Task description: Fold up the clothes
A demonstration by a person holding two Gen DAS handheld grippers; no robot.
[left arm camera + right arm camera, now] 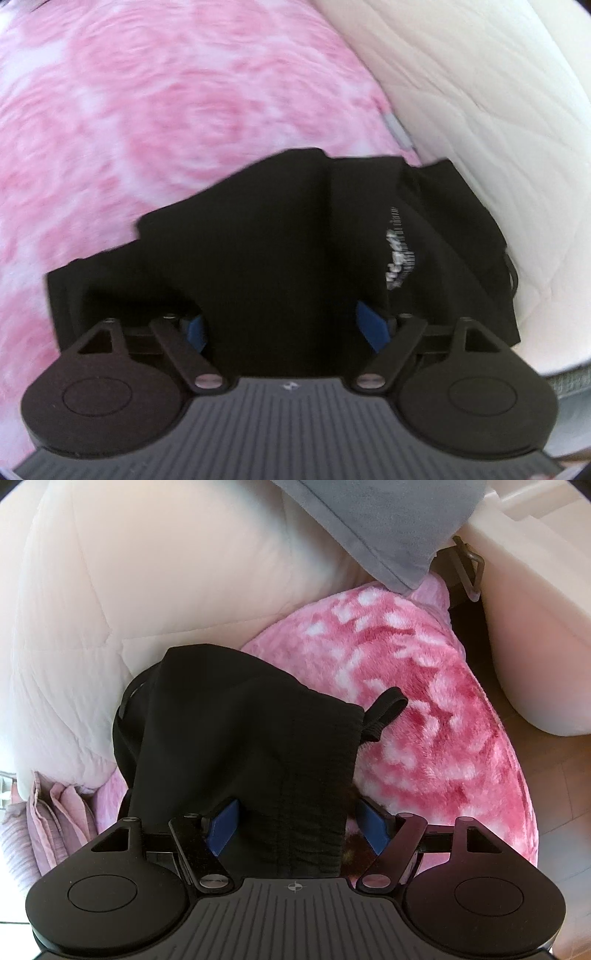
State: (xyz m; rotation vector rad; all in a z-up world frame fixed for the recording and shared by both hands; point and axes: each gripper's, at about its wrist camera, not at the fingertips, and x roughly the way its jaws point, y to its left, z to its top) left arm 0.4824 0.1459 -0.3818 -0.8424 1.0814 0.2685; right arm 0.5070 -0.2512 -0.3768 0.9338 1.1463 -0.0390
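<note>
A black garment (280, 236) with a small white print (400, 258) drapes over my left gripper (288, 328) and hides the space between its blue pads (373, 325). The pads stand wide apart with cloth between them. In the right wrist view the same black garment (240, 731), with an elastic waistband and a drawstring loop (384, 709), lies across my right gripper (295, 827). Its blue pads (221, 827) also stand apart, either side of the waistband. Both grippers hold the cloth above a pink fluffy blanket (147, 110).
The pink and white blanket (424, 720) covers a rounded cushion. A white quilted duvet (129, 590) lies beside it and shows at right in the left view (480, 110). A grey cloth (388, 524) hangs at the top. Wooden floor (554, 782) lies at right.
</note>
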